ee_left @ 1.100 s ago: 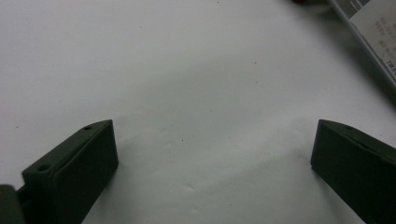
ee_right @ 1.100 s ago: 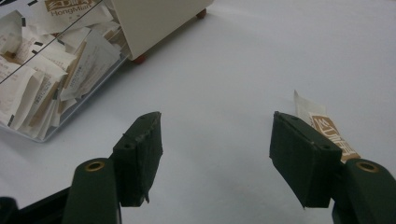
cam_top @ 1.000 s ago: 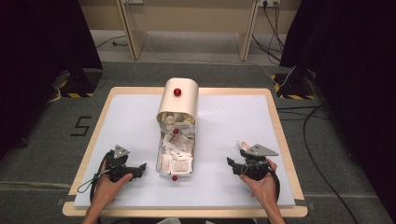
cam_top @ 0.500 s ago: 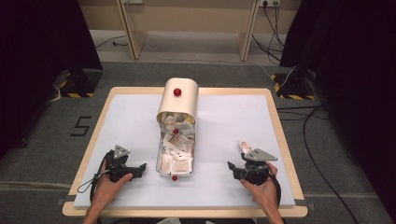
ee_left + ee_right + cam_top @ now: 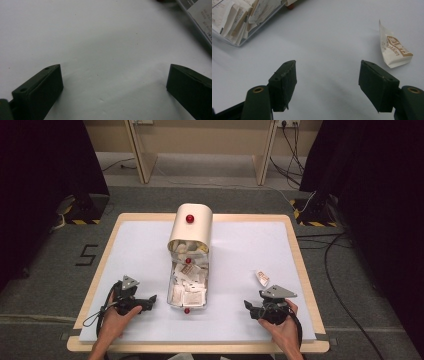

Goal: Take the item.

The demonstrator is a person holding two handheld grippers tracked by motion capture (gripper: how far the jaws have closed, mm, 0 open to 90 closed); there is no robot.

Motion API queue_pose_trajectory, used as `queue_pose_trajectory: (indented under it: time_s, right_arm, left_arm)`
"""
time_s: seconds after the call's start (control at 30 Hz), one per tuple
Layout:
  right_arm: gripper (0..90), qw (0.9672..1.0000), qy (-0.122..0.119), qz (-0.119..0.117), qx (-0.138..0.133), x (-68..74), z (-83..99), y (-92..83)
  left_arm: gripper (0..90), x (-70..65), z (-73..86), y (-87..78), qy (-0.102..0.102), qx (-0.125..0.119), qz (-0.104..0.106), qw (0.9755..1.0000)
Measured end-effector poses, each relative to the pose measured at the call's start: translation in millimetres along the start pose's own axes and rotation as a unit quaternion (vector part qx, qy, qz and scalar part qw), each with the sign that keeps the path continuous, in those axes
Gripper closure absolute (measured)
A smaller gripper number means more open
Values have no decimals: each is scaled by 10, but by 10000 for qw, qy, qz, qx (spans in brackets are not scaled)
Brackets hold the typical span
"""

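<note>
Lying flat on the white table [image 5: 240, 250], the paper sachet [image 5: 395, 48] sat just beyond and outside the right gripper [image 5: 328, 75]'s right finger [image 5: 377, 83], whose jaws had just been opening with nothing between them. It looked light, thin and limp, best pinched across one edge. The left gripper [image 5: 112, 85] rested with jaws wide apart, empty, beside the clear sachet tray [image 5: 187, 287].

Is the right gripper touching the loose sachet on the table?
Apart. The right gripper view shows the sachet beyond the open right gripper, bare table between.
</note>
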State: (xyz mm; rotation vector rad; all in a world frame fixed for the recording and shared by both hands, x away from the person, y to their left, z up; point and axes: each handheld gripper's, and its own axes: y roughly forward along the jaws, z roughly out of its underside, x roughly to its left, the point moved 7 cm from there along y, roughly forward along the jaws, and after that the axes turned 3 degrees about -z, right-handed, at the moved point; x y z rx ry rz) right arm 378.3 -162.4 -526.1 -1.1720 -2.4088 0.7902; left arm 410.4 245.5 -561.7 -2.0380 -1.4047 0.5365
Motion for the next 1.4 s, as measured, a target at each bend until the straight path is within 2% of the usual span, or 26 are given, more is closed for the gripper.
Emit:
queue_pose_trajectory:
  time_s: [0.43,0.63,0.87,1.07,1.4]
  right_arm:
    - [306,9996,58,26,268,2,187,-64]
    - [304,9991,-55,104,398,-5,274,-120]
    - [297,9984,36,86,550,-30,414,-178]
    - [289,9982,-110,114,571,-16,427,-178]
    - [287,9982,-132,130,575,-13,430,-176]
  left_arm:
    - [1,-1,0,0,0,-1,-1,10000]
    - [1,-1,0,0,2,3,6,10000]
    - [1,-2,0,0,6,3,3,10000]
    - [1,-1,0,0,7,4,-3,10000]
    - [0,-2,0,0,7,4,3,10000]
